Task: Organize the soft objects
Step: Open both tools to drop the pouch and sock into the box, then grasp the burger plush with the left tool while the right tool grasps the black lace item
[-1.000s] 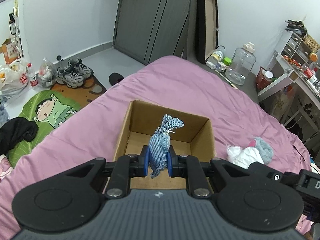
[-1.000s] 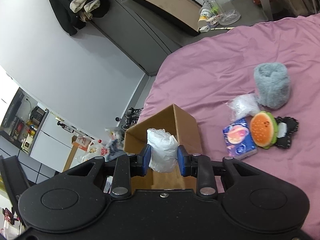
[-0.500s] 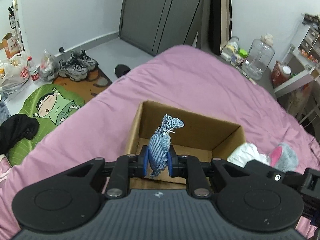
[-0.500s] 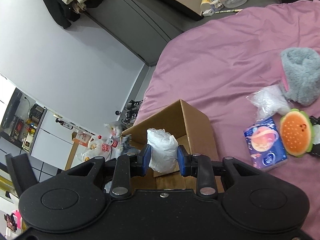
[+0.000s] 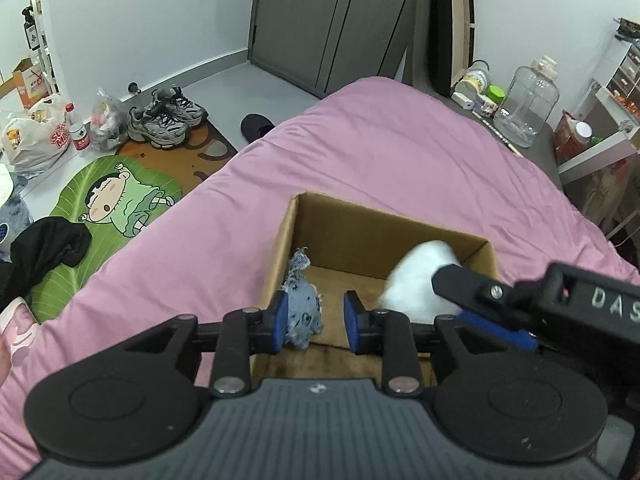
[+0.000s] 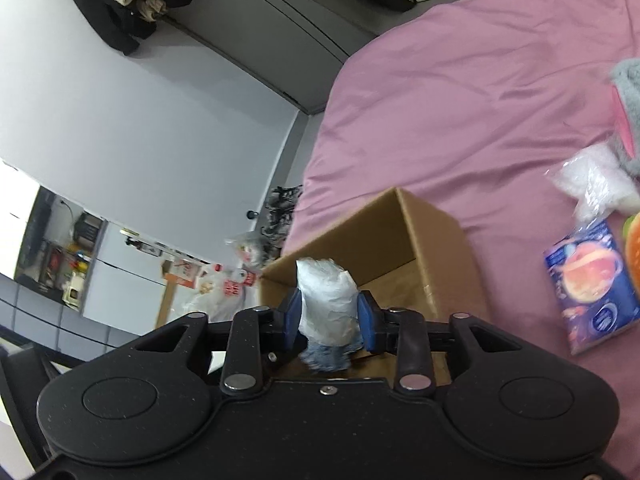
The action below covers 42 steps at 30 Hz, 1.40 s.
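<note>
While both sets of jaws are opening over the cardboard box (image 5: 348, 224) at frame centre on the pink bed (image 5: 400, 152), the left gripper (image 5: 316, 322) is letting go of a denim pouch (image 5: 302, 306), which is leaning on the left pad alone. Right of it, the right gripper (image 6: 330, 318) is loosening around a white bag (image 6: 326, 300), blurred above the box floor.

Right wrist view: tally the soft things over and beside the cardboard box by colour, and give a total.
White: 2 (plastic-wrapped bundle, clear bag of white filling)
Blue: 2 (denim pouch, tissue pack)
Grey: 1 (plush)
Orange: 1 (burger toy, cut off by the frame edge)
Total: 6
</note>
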Each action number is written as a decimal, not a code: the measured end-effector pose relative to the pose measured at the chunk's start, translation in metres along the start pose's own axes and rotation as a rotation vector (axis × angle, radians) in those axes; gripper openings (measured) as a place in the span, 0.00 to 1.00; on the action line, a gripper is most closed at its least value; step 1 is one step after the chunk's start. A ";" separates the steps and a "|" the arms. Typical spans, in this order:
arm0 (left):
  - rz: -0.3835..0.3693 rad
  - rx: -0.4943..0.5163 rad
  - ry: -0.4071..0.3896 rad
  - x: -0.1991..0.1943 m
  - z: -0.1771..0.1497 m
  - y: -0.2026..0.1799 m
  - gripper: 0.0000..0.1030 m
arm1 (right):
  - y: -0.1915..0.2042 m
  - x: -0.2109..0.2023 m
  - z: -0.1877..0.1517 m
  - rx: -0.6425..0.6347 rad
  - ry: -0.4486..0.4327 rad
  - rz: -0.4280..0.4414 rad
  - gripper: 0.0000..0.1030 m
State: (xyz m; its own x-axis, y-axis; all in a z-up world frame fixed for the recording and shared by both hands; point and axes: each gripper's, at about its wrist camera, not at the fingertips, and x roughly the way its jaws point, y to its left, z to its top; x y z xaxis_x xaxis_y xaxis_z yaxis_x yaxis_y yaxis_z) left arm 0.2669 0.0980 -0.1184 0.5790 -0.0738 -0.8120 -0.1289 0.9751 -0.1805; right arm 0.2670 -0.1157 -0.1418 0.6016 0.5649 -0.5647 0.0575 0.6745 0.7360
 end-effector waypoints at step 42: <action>0.033 0.091 -0.128 -0.134 -0.051 -0.104 0.80 | -0.043 -0.220 -0.011 0.003 -0.154 -0.148 0.96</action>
State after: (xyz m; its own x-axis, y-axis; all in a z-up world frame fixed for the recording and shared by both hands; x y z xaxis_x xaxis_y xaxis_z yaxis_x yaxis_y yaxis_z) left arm 0.1617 -0.0041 -0.0189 0.6744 -0.0202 -0.7381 -0.0793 0.9919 -0.0995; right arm 0.1239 -0.2640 -0.0533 0.7012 0.3800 -0.6032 0.1568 0.7431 0.6505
